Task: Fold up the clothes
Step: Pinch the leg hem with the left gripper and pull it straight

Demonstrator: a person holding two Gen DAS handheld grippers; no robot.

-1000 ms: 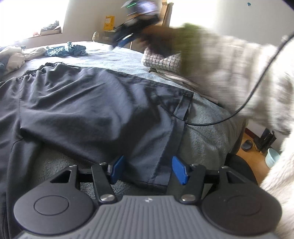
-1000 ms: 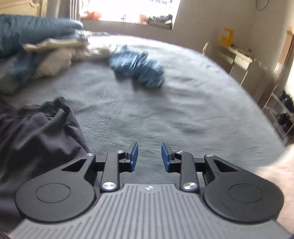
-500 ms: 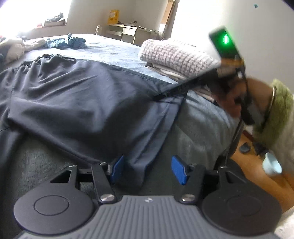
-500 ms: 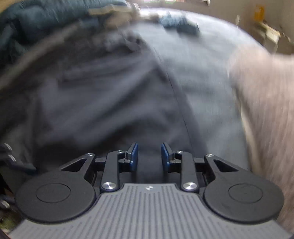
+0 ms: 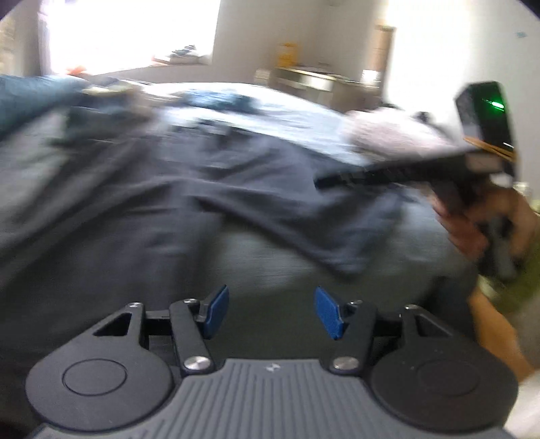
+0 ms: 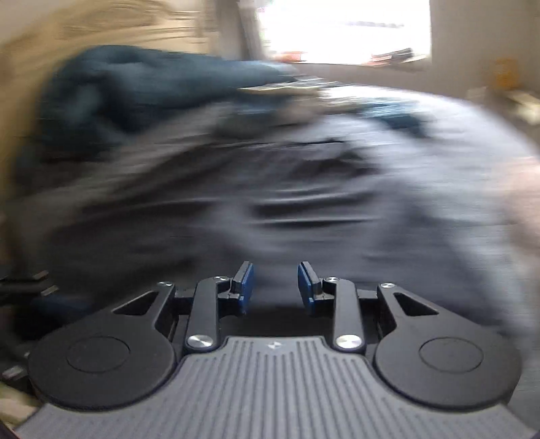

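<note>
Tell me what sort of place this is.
Most likely a bedroom. A wide bed with a grey cover fills the view, dark trousers spread across it. More clothes are heaped near a bright window, and a desk stands against the far wall.

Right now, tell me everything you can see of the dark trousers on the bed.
The trousers are dark navy, thin woven-looking cloth, spread loosely and wrinkled over the grey bed. In the left wrist view one hemmed end points toward the bed's near right edge, lying flat. The picture is blurred, so seams and pockets are unclear. The left gripper stands open short of the cloth; nothing visibly grips it. The right gripper is open too.
</note>
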